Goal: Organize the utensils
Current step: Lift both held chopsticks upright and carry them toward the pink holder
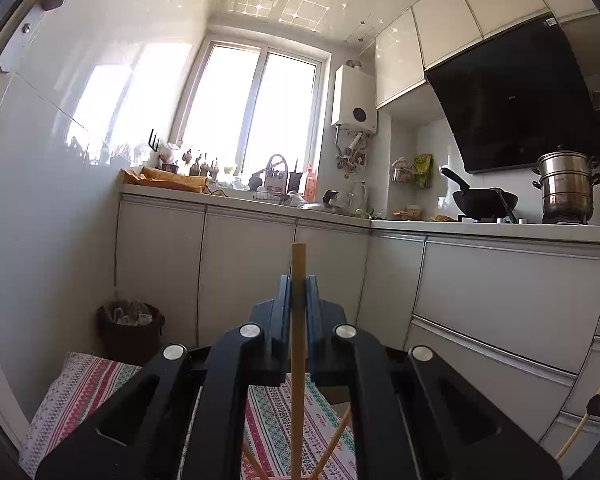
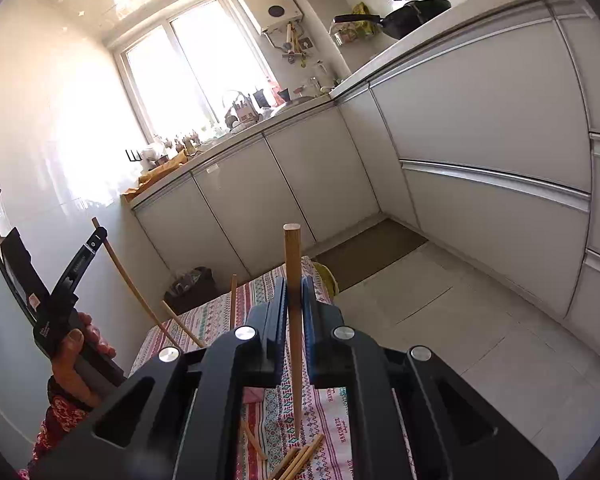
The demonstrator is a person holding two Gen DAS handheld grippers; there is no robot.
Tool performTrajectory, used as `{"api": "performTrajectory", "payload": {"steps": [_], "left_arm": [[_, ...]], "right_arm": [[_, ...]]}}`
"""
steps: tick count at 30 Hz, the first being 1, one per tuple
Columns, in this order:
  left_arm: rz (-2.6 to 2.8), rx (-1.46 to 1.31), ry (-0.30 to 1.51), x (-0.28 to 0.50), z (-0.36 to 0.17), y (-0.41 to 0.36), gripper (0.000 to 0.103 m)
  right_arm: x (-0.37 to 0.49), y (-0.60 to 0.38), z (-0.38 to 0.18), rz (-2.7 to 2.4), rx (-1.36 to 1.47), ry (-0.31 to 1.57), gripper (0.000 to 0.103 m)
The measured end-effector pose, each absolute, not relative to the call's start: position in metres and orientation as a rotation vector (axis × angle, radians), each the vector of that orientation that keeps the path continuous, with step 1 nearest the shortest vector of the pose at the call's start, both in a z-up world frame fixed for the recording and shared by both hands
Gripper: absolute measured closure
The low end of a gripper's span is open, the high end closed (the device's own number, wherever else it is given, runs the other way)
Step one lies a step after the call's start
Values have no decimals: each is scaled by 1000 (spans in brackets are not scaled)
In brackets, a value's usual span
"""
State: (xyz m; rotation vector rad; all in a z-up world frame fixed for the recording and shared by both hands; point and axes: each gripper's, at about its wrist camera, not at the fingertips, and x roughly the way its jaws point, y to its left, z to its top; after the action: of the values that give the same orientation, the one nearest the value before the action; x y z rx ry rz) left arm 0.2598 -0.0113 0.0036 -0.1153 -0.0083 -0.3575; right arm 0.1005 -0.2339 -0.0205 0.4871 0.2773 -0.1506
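Hand-held gripper [image 1: 299,292] clamps an upright chopstick [image 1: 299,264].

Patterned tablecloth [image 2: 332,420] carries printed lettering along one stripe, upside down in the right wrist view, reads roughly "HANDMADE". Small white print on the left gripper [image 2: 85,261] side, too small to read. Steamer pot [image 1: 566,188] mark illegible.
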Motion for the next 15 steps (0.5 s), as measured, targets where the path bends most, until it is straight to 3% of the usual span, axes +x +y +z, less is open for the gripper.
{"api": "performTrajectory", "payload": {"steps": [9, 15], "left_arm": [[-355, -135, 137, 291, -52, -13, 96], [-337, -141, 148, 293, -45, -1, 101]], "right_arm": [[108, -229, -13, -139, 477, 277, 95], [120, -224, 7, -128, 457, 250, 95]]}}
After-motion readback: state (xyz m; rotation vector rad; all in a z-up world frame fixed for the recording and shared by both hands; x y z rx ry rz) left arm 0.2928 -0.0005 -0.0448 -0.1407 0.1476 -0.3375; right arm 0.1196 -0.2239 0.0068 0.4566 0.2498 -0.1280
